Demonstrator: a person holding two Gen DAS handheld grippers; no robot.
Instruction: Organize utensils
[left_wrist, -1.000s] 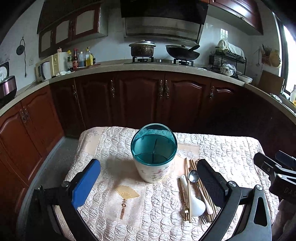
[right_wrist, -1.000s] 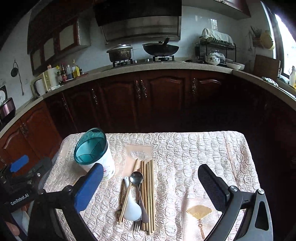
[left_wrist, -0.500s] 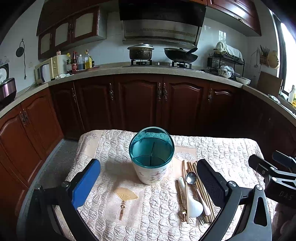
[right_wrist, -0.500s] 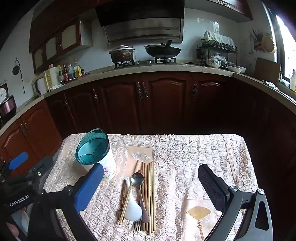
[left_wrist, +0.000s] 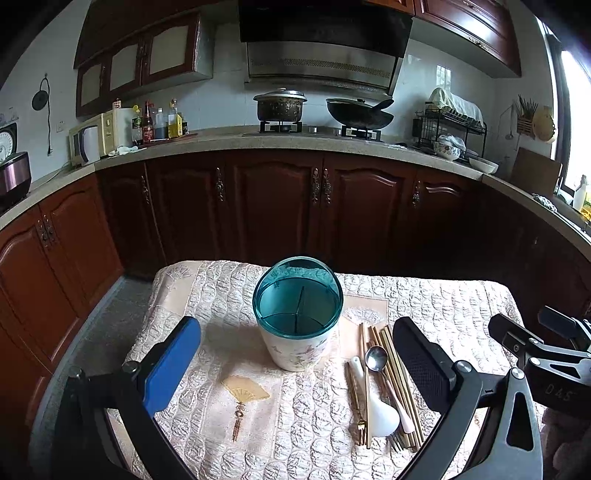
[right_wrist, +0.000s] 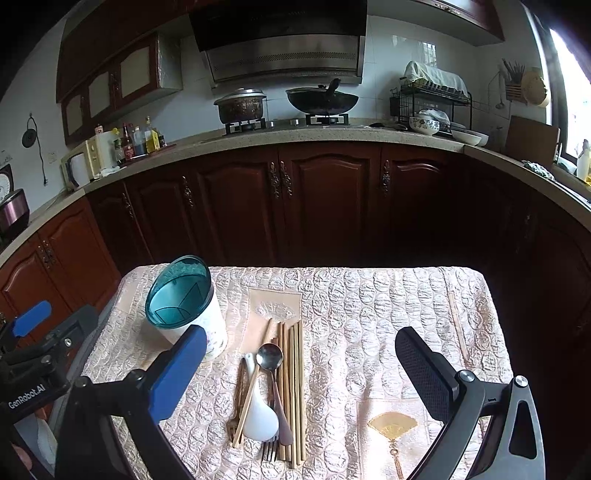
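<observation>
On the quilted cream tablecloth (right_wrist: 388, 314) stands a white floral utensil holder with a teal plastic divided top (left_wrist: 297, 314), its compartments bare as far as I can see. Just to its right lies the loose pile: bamboo chopsticks (right_wrist: 291, 369), a steel spoon (right_wrist: 269, 357), a white ceramic soup spoon (right_wrist: 259, 413), a dark fork (right_wrist: 270, 448) and a gold-coloured fork (left_wrist: 361, 430) at the pile's left edge.

Both tools hover above the near edge of the table. The left gripper (left_wrist: 295, 365) has its jaws spread wide with nothing between them, facing the holder; the right gripper (right_wrist: 299, 373) is likewise spread and empty, aimed over the pile.

By my reckoning nothing has been sorted yet; this is the approach before the first pick. Next the right tool should drop onto one piece, probably the top spoon, and pinch its handle without dragging the neighbours.
</observation>
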